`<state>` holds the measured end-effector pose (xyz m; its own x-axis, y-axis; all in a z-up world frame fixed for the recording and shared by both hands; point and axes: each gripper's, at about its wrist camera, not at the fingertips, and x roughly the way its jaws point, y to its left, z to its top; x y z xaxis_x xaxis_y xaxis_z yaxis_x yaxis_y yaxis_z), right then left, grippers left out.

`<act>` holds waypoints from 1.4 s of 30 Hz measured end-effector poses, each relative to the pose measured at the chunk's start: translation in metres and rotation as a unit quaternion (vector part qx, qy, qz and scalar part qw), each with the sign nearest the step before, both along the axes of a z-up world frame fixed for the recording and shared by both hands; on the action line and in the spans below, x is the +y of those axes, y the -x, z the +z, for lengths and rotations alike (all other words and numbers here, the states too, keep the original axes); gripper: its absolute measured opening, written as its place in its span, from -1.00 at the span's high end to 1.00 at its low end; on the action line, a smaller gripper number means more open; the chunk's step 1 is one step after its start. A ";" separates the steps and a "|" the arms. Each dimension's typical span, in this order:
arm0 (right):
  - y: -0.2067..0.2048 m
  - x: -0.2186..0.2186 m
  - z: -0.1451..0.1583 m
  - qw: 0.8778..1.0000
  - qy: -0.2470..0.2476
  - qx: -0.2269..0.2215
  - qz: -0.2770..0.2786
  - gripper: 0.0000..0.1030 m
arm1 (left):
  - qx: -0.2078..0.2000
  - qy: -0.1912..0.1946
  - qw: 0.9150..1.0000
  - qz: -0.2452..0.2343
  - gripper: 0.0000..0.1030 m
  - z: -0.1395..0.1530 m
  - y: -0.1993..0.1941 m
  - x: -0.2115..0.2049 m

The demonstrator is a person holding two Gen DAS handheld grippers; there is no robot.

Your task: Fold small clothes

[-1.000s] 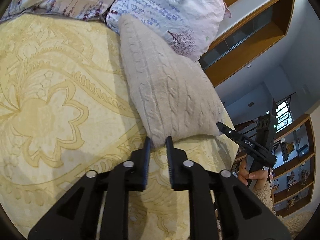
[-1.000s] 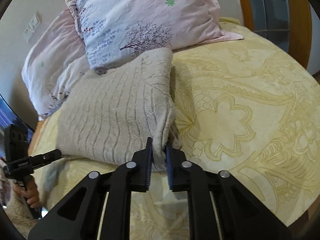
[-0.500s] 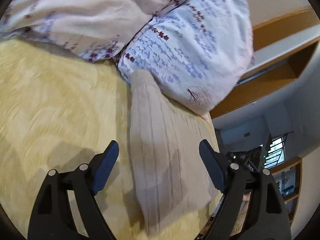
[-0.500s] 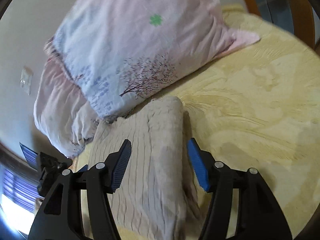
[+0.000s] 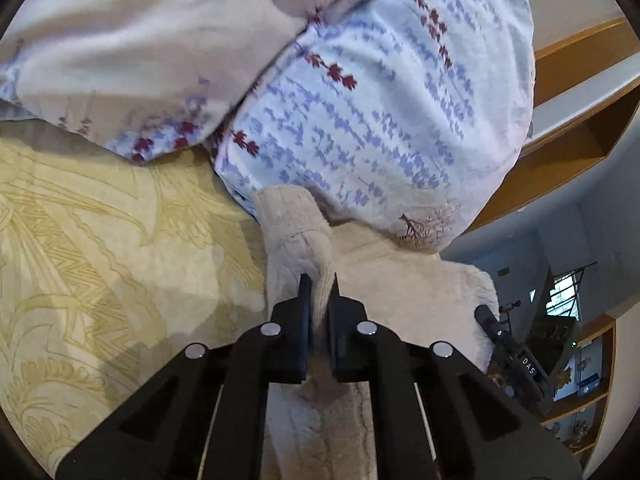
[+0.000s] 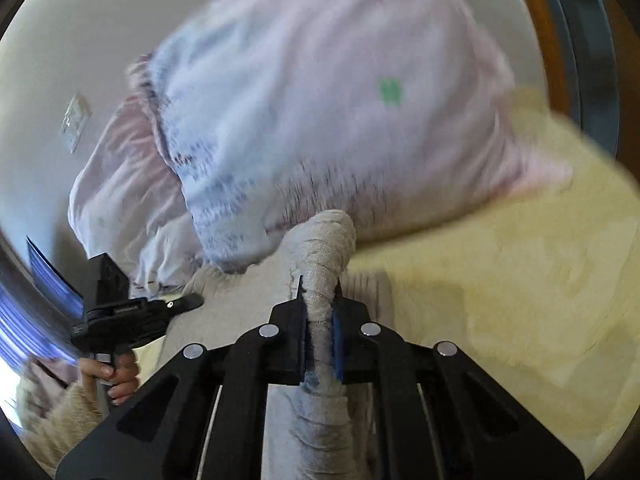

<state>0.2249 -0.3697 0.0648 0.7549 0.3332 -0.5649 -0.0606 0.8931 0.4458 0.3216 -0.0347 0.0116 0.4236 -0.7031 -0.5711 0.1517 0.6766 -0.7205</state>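
A beige cable-knit sweater (image 5: pixel 404 280) lies folded on the yellow patterned bedspread (image 5: pixel 80 260), its far end against a floral pillow. My left gripper (image 5: pixel 319 280) is shut on a raised fold at the sweater's left edge. In the right wrist view, my right gripper (image 6: pixel 319 282) is shut on the sweater's (image 6: pixel 328 236) right edge, which stands up as a ridge between the pads. The left gripper (image 6: pixel 188 302) shows at the left there, held by a person's hand (image 6: pixel 116 376). The right gripper (image 5: pixel 486 316) shows beyond the sweater's far side in the left wrist view.
Two floral pillows (image 5: pixel 380 100) (image 6: pixel 320 100) are stacked close behind the sweater. The bedspread (image 6: pixel 520 280) stretches to the right. Wooden shelves (image 5: pixel 580 380) and a wooden frame (image 5: pixel 560 160) stand past the bed's edge.
Both grippers let go of the sweater's near corners, opened wide, moved forward toward the pillows, and closed on its far edges. The pillows look much closer now.
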 end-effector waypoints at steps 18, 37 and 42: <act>0.052 -0.024 -0.016 0.996 -0.030 0.072 -0.037 0.10 | -0.007 -0.004 1.000 0.000 -0.13 0.009 0.066 0.032; 0.123 0.008 -0.042 0.997 -0.029 0.073 -0.007 0.80 | 0.002 0.002 0.998 -0.058 0.38 -0.013 0.155 0.011; 0.135 0.000 -0.014 0.999 0.002 0.010 -0.041 0.83 | -0.003 -0.001 0.998 -0.067 0.68 -0.018 0.161 0.010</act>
